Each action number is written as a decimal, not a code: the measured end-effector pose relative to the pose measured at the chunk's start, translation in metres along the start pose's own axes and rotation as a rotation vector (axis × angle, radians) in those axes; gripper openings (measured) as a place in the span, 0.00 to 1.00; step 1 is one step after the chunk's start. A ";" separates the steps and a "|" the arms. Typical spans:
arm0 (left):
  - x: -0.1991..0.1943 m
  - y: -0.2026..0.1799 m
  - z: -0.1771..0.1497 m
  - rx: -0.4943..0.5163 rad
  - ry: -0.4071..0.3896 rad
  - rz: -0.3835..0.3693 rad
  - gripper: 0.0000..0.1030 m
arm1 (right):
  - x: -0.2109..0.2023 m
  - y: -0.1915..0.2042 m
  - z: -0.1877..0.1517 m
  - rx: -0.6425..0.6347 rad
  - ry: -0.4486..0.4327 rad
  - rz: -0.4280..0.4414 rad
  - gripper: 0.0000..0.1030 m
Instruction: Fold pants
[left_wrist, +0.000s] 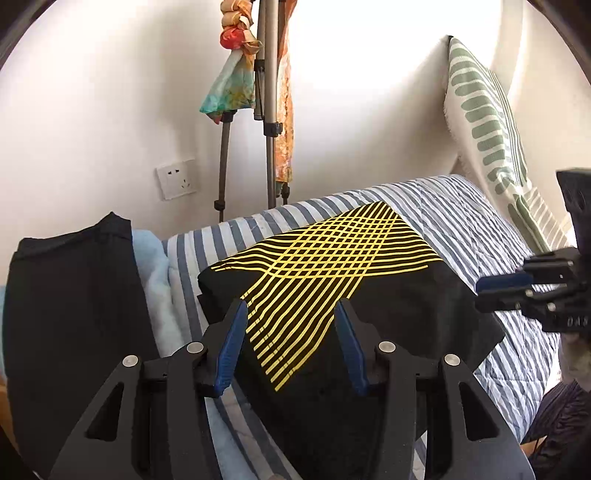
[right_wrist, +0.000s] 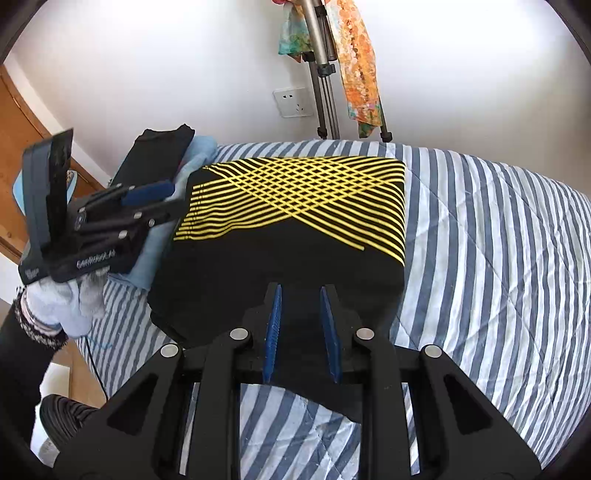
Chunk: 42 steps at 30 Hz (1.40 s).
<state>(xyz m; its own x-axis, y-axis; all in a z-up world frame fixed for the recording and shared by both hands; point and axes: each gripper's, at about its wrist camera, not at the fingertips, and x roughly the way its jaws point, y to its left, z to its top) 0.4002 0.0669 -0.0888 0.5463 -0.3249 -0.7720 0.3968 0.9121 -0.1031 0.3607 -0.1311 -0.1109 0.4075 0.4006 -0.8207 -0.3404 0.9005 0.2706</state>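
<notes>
Both grippers over folded pants on the bed.
We see the left gripper (left_wrist: 291, 306) with jaws apart and empty, the right gripper (right_wrist: 300, 291) narrowly apart, gripping nothing; black pants (right_wrist: 280, 236) with a yellow crisscross print lie folded square on the striped quilt (right_wrist: 480, 229), dark folded clothes (left_wrist: 70, 295) just beside.

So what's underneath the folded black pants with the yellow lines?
The folded black pants lie on the striped quilt. Their left edge overlaps a light blue cloth. Whatever lies directly beneath them is hidden.
</notes>
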 end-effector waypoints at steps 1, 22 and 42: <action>0.005 0.000 0.003 -0.002 0.005 0.012 0.46 | 0.001 -0.001 -0.007 0.003 0.001 -0.004 0.24; 0.026 -0.003 0.008 -0.013 0.040 0.062 0.46 | 0.009 0.006 -0.030 -0.128 -0.062 -0.131 0.39; 0.054 0.025 0.018 -0.136 0.124 -0.011 0.46 | 0.009 -0.024 -0.021 0.041 0.014 0.103 0.22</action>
<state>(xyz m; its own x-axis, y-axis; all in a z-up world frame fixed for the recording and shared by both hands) 0.4527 0.0674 -0.1223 0.4440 -0.3089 -0.8411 0.2936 0.9370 -0.1892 0.3541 -0.1524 -0.1353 0.3597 0.4896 -0.7943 -0.3449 0.8607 0.3744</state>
